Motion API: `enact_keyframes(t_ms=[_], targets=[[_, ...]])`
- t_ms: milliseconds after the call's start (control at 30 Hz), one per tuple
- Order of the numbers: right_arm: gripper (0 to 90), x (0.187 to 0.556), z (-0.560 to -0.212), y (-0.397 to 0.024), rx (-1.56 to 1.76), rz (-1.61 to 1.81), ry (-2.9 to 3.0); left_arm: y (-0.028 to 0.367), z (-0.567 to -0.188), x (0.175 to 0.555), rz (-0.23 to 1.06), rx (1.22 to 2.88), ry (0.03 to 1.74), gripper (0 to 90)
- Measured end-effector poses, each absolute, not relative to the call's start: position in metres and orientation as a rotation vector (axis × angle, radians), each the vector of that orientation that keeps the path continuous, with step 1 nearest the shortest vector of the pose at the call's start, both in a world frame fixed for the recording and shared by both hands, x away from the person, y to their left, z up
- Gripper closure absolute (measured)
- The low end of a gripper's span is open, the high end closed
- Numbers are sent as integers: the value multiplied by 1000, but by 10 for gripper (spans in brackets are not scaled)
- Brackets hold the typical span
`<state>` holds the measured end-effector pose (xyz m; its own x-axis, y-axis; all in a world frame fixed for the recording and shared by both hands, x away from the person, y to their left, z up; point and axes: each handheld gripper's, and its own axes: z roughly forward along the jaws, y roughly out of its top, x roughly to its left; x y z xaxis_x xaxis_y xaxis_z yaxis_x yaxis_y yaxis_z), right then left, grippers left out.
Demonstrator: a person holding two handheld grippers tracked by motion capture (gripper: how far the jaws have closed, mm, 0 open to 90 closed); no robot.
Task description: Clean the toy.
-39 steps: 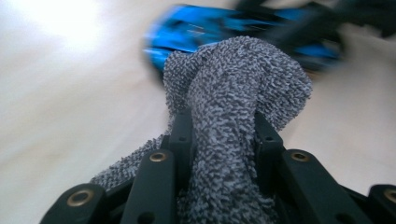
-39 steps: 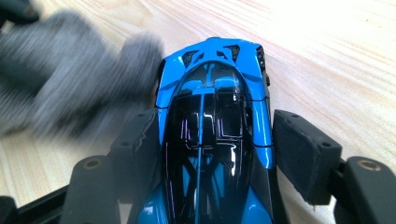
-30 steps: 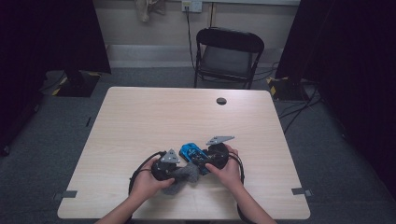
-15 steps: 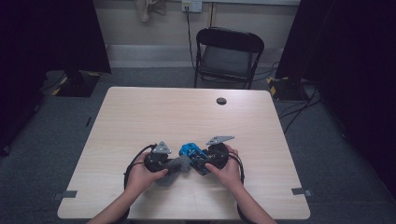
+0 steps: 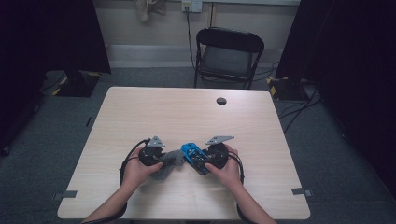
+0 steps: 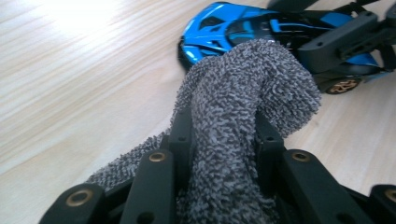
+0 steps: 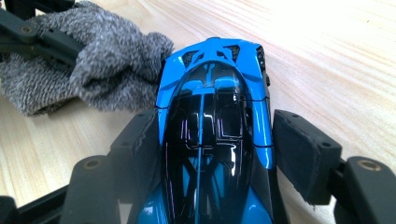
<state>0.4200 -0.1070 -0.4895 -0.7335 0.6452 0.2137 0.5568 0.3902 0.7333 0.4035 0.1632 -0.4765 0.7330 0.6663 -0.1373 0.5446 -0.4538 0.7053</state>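
A blue and black toy car (image 7: 212, 112) sits on the wooden table (image 5: 187, 116) near its front edge. My right gripper (image 7: 212, 126) is shut on the car, one pad against each flank, nose pointing away. In the high view the car (image 5: 194, 155) lies between my hands. My left gripper (image 6: 222, 126) is shut on a bunched grey terry cloth (image 6: 233, 116). The cloth's (image 7: 102, 60) folded end rests against the front left corner of the car (image 6: 224, 28). From above, the left gripper (image 5: 161, 158) is left of the car and the right gripper (image 5: 201, 161) is over it.
A small black round disc (image 5: 221, 101) lies far back on the table. A black folding chair (image 5: 228, 58) stands behind the far edge. Cables trail from both grippers toward the front edge.
My left hand has slid leftward with the grey cloth, dragging it off the car toward its nose. The right hand and the car have stayed put.
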Motion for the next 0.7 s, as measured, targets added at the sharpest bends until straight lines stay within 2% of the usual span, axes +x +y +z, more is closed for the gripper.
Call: enact_keyframes(t_ms=[467, 700], targets=[[331, 420, -490, -107, 1097, 1279, 2526, 175, -475, 407, 226, 2150, 946, 678], [330, 419, -491, -108, 1107, 1293, 2520, 152, -466, 379, 119, 2180, 770, 676]])
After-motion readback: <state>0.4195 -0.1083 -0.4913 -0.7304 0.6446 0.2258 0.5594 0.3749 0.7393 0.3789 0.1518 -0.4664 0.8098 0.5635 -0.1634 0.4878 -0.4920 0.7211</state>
